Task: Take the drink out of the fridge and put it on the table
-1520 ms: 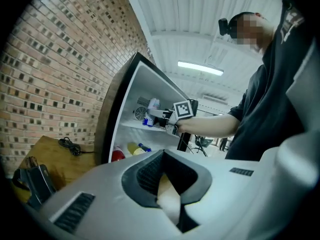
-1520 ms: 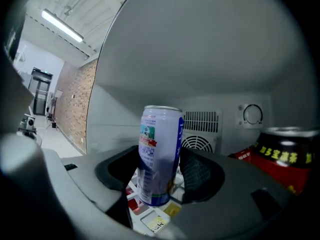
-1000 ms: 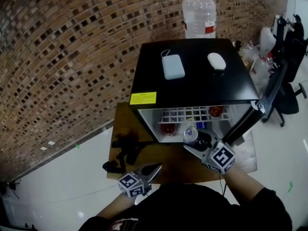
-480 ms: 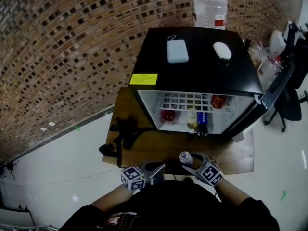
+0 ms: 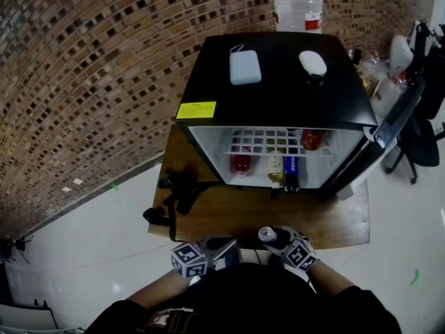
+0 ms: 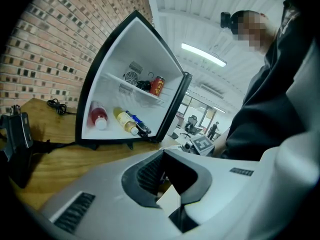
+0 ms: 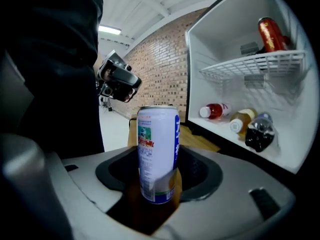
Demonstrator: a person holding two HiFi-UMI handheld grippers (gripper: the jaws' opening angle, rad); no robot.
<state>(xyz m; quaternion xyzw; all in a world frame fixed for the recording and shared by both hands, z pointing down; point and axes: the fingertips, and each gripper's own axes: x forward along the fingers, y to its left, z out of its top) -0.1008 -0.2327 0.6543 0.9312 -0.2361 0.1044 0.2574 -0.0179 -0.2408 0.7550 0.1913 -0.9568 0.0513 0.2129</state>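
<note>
A white and blue drink can (image 7: 157,154) stands upright between the jaws of my right gripper (image 7: 157,184), which is shut on it. In the head view the can (image 5: 268,234) and that gripper (image 5: 279,239) hang over the near edge of the wooden table (image 5: 334,223), close to my body. I cannot tell whether the can touches the wood. The black mini fridge (image 5: 278,96) stands behind with its door (image 5: 379,141) swung open to the right. My left gripper (image 5: 221,245) sits beside it at the table edge, jaws together and empty.
Inside the fridge lie a red bottle (image 5: 240,163), a yellow bottle (image 5: 277,167) and a dark blue-labelled bottle (image 5: 291,171); a red can (image 5: 312,139) sits on the shelf. A power bank (image 5: 245,67) and a mouse (image 5: 313,62) lie on top. Black cables (image 5: 174,197) clutter the table's left.
My right gripper has drawn the can out from the fridge mouth and back over the table to its near edge. The left gripper has barely moved.
</note>
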